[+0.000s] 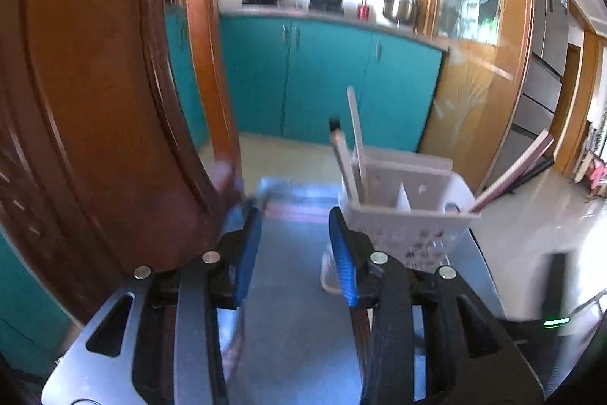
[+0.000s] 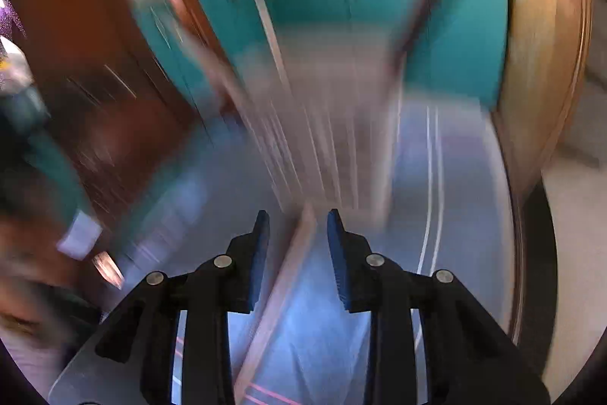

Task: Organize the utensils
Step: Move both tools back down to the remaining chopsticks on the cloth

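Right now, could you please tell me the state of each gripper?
Left gripper: open, nothing between its pads.
Right gripper: open; a pale stick runs between the pads, but the blurred view shows no grip.

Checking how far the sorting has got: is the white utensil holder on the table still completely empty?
No, the white utensil holder already has several sticks standing up in its left compartment.

holder (image 1: 402, 211) on table (image 1: 296, 291) | chopsticks (image 1: 347, 162) in holder | cabinets (image 1: 330, 78) behind
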The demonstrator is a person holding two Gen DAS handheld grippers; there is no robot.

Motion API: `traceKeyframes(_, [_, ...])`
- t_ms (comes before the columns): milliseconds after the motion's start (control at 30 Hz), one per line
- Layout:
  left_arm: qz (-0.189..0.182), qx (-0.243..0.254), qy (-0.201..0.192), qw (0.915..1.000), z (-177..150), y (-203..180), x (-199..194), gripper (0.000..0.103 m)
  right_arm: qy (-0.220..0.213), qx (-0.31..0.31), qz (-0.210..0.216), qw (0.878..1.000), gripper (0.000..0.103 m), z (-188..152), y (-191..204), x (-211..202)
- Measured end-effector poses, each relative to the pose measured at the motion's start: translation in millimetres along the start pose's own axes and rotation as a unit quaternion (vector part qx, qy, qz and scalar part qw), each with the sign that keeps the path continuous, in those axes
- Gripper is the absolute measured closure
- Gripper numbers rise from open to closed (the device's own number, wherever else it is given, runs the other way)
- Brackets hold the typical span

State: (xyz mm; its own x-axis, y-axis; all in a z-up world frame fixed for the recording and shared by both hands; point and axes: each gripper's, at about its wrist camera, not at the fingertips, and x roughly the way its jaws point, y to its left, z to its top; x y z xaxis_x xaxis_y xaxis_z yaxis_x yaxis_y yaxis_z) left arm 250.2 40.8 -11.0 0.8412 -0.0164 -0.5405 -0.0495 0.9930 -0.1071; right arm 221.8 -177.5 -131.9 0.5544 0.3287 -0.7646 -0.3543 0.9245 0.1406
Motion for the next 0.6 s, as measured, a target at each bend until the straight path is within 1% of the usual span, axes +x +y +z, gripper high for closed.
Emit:
traceKeyframes(33, [0.0,-0.002,0.008,1.0,-1,1,4,0.065,0.039,0.013,0.008,0.999,0.072,-5,-3,23])
traceKeyframes(67, [0.002,-0.002,0.014,0.9999,-2,2,7,0.064,0.06,0.023,0.019,0.998,0.072,-8,-3,38])
traceKeyframes(133, [0.001,-0.001,0.023,0.9997,-7,2,11,0.06,0.082,0.029,0.013,0.996,0.071,-13,-2,56])
traceKeyframes(167, [-0.001,0.002,0.029,0.9996,-10,1,13,0.059,0.087,0.027,0.011,0.996,0.071,-16,0,61])
traceKeyframes(267, [-0.002,0.018,0.047,0.9987,-20,-3,17,0.058,0.077,-0.006,-0.025,0.997,0.072,-16,15,64])
traceKeyframes(333, [0.003,0.028,0.063,0.9976,-26,-4,22,0.057,0.084,-0.002,-0.04,0.996,0.071,-16,14,66])
traceKeyframes(367, [0.005,0.033,0.074,0.9967,-30,-4,25,0.054,0.09,-0.002,-0.042,0.995,0.071,-16,14,66])
traceKeyframes(467, [0.005,0.042,0.112,0.9928,-41,-4,39,0.054,0.101,0.0,-0.048,0.994,0.071,-14,9,67])
traceKeyframes(533, [-0.002,0.043,0.14,0.9892,-48,-4,50,0.054,0.106,0.005,-0.052,0.993,0.071,-12,4,67])
traceKeyframes(567, [-0.012,0.041,0.157,0.9866,-54,-4,56,0.054,0.108,0.007,-0.051,0.993,0.072,-14,-1,67])
traceKeyframes(600, [-0.026,0.041,0.176,0.9832,-59,-6,61,0.055,0.111,0.009,-0.047,0.993,0.082,-13,-5,66])
